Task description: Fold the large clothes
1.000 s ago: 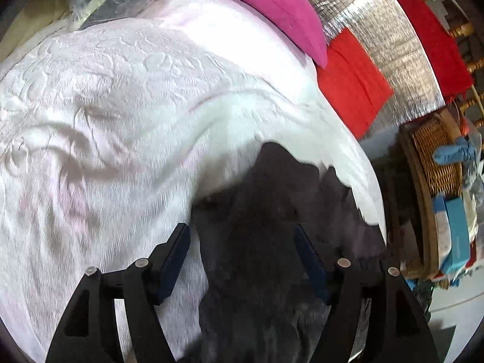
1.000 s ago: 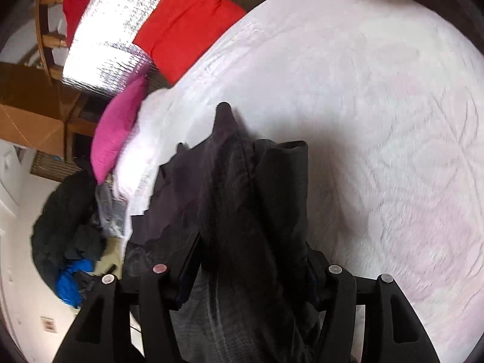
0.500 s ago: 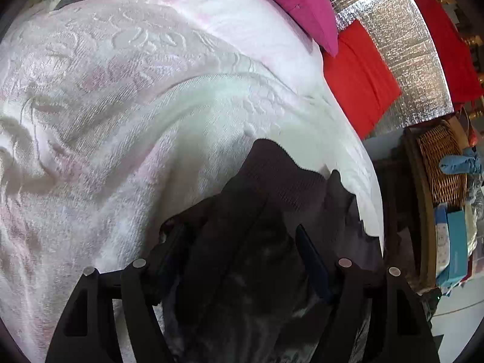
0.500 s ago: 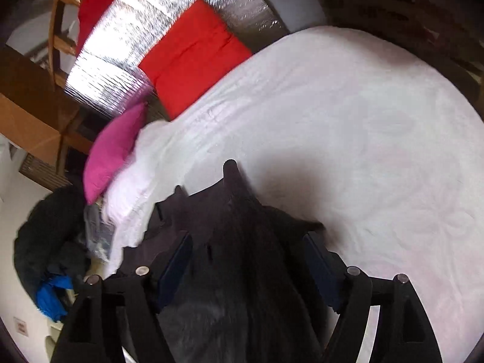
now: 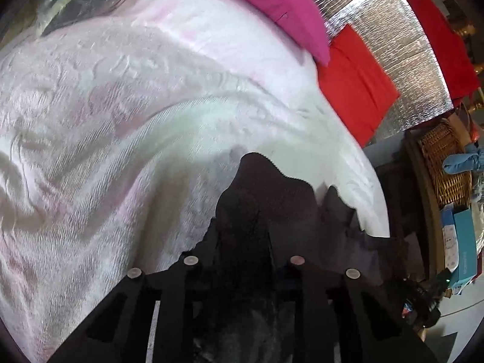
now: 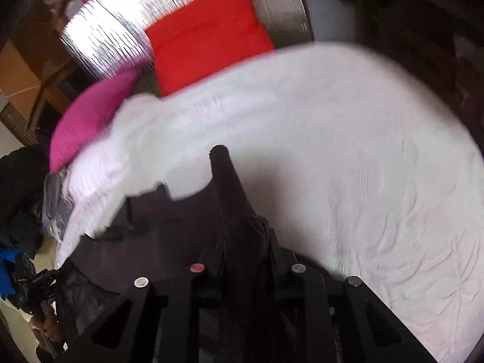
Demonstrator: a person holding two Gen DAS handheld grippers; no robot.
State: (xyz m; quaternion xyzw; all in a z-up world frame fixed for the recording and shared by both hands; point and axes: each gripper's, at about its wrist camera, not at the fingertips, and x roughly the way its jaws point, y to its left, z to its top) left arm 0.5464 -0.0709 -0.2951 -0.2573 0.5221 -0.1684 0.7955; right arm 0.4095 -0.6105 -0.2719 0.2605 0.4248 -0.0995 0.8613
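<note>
A large dark garment point(image 5: 266, 193) hangs over the near edge of a bed with a pale pink embossed cover point(image 5: 99, 127). My left gripper point(image 5: 243, 239) is shut on a bunched fold of the dark garment, which sticks up past the fingers. In the right wrist view my right gripper point(image 6: 246, 242) is shut on another ridge of the dark garment point(image 6: 230, 187), which rises to a point over the bed cover point(image 6: 348, 151). More of the garment spreads to the left of it.
A magenta pillow point(image 5: 272, 9) and a red cushion point(image 5: 357, 84) lie at the head of the bed against a silver quilted panel point(image 5: 402, 57). A wicker basket point(image 5: 444, 163) and boxes stand off the bed's right side. Dark clothes point(image 6: 18, 199) pile beside the bed.
Both grippers went from open around the garment to shut on it. Both have lifted and moved further over the bed, pulling the fabric into ridges.
</note>
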